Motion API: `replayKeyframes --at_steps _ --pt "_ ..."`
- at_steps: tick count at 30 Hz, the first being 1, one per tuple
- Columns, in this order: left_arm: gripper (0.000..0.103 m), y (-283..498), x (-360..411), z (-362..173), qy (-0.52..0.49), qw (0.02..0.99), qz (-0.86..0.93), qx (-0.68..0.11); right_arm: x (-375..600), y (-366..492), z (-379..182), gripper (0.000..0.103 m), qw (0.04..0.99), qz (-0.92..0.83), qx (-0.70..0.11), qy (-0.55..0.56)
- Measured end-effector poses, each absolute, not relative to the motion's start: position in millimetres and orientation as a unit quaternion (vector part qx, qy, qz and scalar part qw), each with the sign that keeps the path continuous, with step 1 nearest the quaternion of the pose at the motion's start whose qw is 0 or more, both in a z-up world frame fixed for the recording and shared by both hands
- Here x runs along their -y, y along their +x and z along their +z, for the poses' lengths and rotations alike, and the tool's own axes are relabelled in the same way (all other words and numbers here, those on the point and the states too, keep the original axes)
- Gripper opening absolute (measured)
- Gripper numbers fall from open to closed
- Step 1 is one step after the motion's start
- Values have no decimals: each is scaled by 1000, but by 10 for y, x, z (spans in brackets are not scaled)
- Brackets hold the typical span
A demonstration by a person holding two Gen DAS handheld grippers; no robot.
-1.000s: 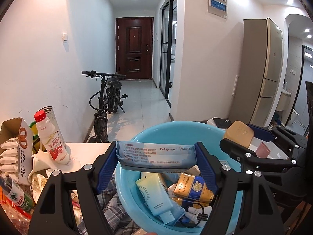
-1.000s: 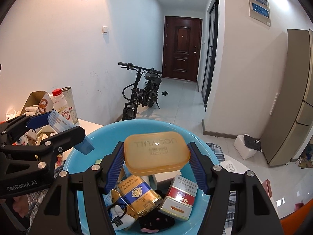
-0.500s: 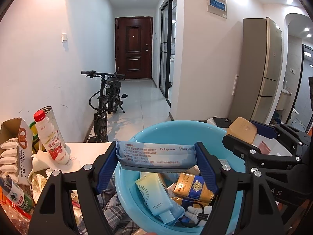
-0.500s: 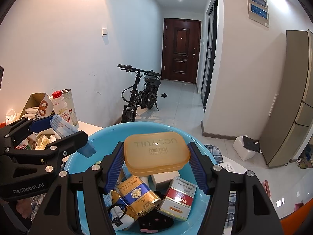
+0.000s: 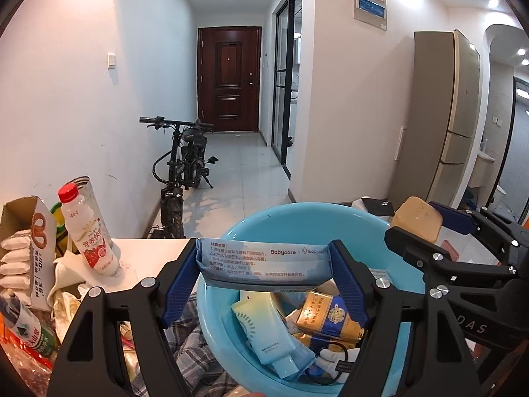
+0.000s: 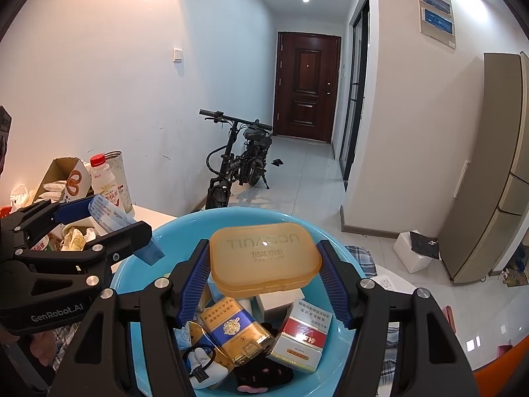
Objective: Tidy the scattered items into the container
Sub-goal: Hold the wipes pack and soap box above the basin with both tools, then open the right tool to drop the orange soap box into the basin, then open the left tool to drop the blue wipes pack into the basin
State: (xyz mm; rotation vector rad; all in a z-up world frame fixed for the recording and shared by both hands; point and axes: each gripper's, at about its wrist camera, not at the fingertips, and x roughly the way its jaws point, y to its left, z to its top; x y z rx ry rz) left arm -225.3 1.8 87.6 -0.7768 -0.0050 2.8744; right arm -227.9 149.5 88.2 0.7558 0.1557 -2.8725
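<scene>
Over the half-filled round blue plastic basin (image 5: pixel 251 231), left fingers (image 5: pixel 180 278) pinch a pale-blue wipes packet (image 5: pixel 264 261), right fingers (image 6: pixel 195 274) an amber plastic case (image 6: pixel 264 256); neither is dropped yet.

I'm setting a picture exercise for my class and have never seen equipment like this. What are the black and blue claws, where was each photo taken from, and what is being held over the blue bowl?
No robot here: a person holds a pair of hand-operated tongs in each hand, each carrying a wide-angle camera that looks along its two fingers. One picture comes from the left tongs, shut on a Babycare wipes packet. The other comes from the right tongs, shut on an amber plastic case. Both hang over the blue basin, which already holds cigarette packs, a tube and small items. A drink bottle and snack box stand on the table to the left.
</scene>
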Motion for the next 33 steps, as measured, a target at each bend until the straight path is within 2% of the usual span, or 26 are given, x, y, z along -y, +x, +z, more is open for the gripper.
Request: replayKeyframes --at_steps 11,13,15,16,22,33 --pt "75 -2252 18 890 -256 77 964 4 -1486 -2273 857 67 77 -960 -66 260" --pt "75 -2252 26 892 -255 77 964 4 -1502 -2285 848 75 62 -960 -70 264" --pt "75 -2253 56 903 -255 81 964 11 -1545 -2278 870 98 26 -963 -72 260" --pt "75 -2255 70 907 -254 80 964 12 -1574 -2268 885 103 11 -964 -73 255" --pt "75 -2250 93 907 -254 80 964 13 -1712 -2267 911 103 16 -967 -39 251" --pt "75 -2214 74 924 -251 80 964 14 -1633 -2272 913 103 24 -967 -45 251"
